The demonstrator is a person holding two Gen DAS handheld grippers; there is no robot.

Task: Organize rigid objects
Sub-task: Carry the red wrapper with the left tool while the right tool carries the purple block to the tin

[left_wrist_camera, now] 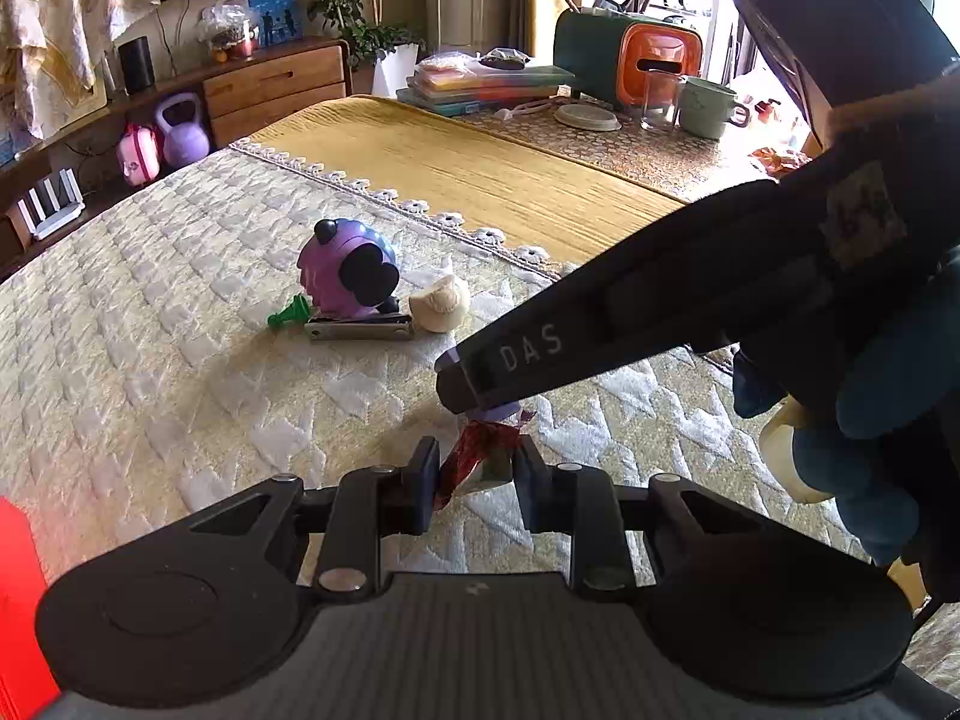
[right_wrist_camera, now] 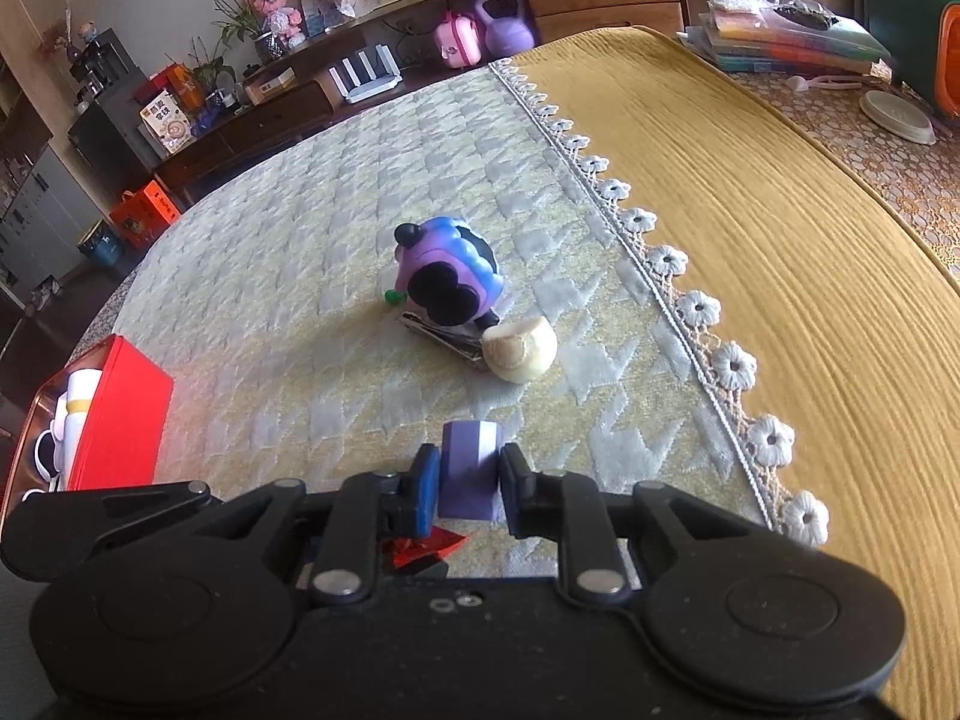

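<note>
My left gripper point(left_wrist_camera: 478, 471) sits low over the quilted cloth, its pads pressed on a red foil-wrapped piece point(left_wrist_camera: 480, 450). Just above it, my right gripper point(left_wrist_camera: 465, 387) reaches in from the right, held by a gloved hand. In the right wrist view my right gripper point(right_wrist_camera: 467, 471) is shut on a small purple block point(right_wrist_camera: 469, 450), with the red foil-wrapped piece point(right_wrist_camera: 429, 546) showing beneath it. Farther out lie a purple toy with black ears point(left_wrist_camera: 351, 276), a green peg point(left_wrist_camera: 291, 315), a metal nail clipper point(left_wrist_camera: 360, 329) and a cream round shell-like piece point(left_wrist_camera: 441, 303).
A red box point(right_wrist_camera: 120, 414) with white items inside stands at the left edge of the quilted cloth point(right_wrist_camera: 300, 240). A yellow cloth point(right_wrist_camera: 780, 240) with a lace border covers the right side. Beyond it are a mug point(left_wrist_camera: 711, 108), a glass, a dish and stacked trays.
</note>
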